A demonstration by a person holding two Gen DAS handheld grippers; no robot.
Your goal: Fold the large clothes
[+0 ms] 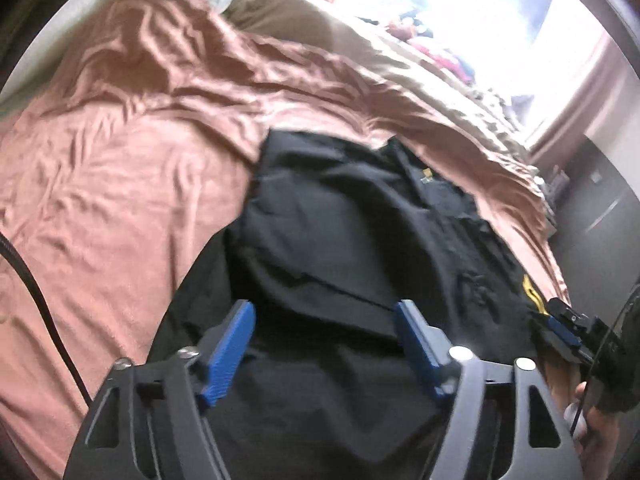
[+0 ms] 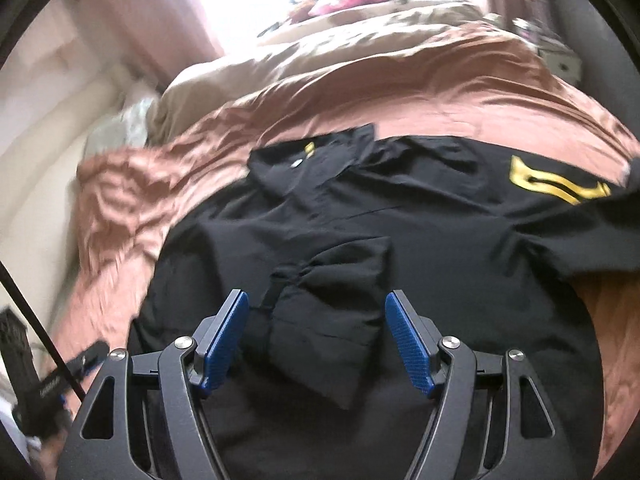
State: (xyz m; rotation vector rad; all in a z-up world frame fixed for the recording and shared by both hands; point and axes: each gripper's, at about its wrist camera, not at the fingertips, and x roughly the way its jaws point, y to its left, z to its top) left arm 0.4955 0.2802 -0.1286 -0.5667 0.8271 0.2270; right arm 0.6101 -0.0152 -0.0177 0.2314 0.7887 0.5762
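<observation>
Both fingers (image 2: 408,344) spread wide above black shirt (image 2: 400,208).

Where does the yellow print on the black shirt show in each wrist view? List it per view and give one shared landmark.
Left wrist: the yellow print sits at the right, near the black shirt's edge, just above the right gripper.
Right wrist: it sits at upper right.
Shared landmark: the small yellow collar tag.

Left gripper (image 1: 324,322) fills the lower centre of its frame, jaws spread wide; right gripper (image 2: 317,312) likewise, jaws parted, gripping nothing.
</observation>
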